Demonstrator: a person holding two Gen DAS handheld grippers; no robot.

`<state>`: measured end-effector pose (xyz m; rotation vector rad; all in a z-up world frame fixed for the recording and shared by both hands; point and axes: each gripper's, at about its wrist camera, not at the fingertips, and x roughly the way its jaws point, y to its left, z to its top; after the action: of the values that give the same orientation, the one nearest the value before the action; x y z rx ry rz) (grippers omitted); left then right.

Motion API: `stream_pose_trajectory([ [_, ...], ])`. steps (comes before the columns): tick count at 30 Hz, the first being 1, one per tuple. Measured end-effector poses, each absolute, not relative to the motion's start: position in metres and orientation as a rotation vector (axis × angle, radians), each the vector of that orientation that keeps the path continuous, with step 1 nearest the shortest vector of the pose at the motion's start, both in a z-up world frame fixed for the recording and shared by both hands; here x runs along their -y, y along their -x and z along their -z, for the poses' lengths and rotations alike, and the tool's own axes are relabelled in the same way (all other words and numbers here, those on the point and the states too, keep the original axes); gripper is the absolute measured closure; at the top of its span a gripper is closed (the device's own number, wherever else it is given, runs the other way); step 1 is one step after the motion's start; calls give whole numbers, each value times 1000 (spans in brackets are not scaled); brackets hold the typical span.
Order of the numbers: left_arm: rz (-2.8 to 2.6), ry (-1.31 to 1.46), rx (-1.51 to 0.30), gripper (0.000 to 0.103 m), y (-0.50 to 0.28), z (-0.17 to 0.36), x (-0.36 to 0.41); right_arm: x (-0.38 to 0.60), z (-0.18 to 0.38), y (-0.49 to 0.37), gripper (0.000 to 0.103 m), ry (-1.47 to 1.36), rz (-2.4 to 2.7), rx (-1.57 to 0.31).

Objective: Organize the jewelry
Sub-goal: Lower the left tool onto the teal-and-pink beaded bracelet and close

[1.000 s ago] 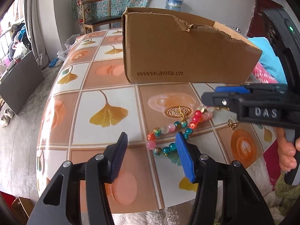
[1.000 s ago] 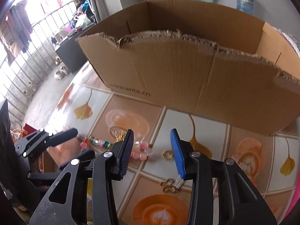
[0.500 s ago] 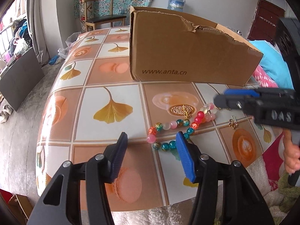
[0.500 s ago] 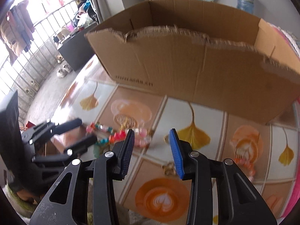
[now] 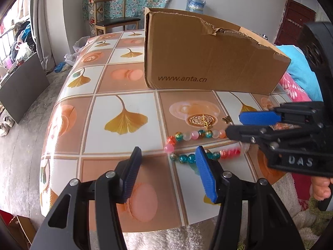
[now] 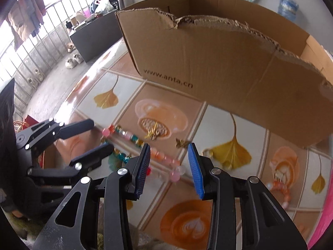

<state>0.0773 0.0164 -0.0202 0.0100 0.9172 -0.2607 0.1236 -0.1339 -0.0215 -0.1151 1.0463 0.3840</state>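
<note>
- The cardboard box (image 5: 208, 62) stands on the table (image 5: 124, 95), behind the bead necklace (image 5: 193, 134).
- A chair (image 5: 116, 20) stands beyond the table (far end).

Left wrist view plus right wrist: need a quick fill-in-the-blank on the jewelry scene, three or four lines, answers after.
1. The multicoloured bead bracelet lies on the ____-patterned tablecloth.
2. The torn brown cardboard box carries the printed text www.____.cn.
3. Both the left gripper and the right gripper have their jaws ____, with nothing clamped.
4. The small gold butterfly-shaped charm lies on the table ____ the box, not in it.

Missing words: leaf; anta; open; outside
</note>
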Motion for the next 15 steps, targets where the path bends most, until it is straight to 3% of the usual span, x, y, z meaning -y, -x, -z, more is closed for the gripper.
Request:
stream_pose_trajectory([
  [12,326,68,-873,50,-76,10,-29,170,5,-101,67,38,-410,-1009],
  [15,341,105,-862,50,-83,4,-34,171,7,-108,72,-13,-439,-1027],
])
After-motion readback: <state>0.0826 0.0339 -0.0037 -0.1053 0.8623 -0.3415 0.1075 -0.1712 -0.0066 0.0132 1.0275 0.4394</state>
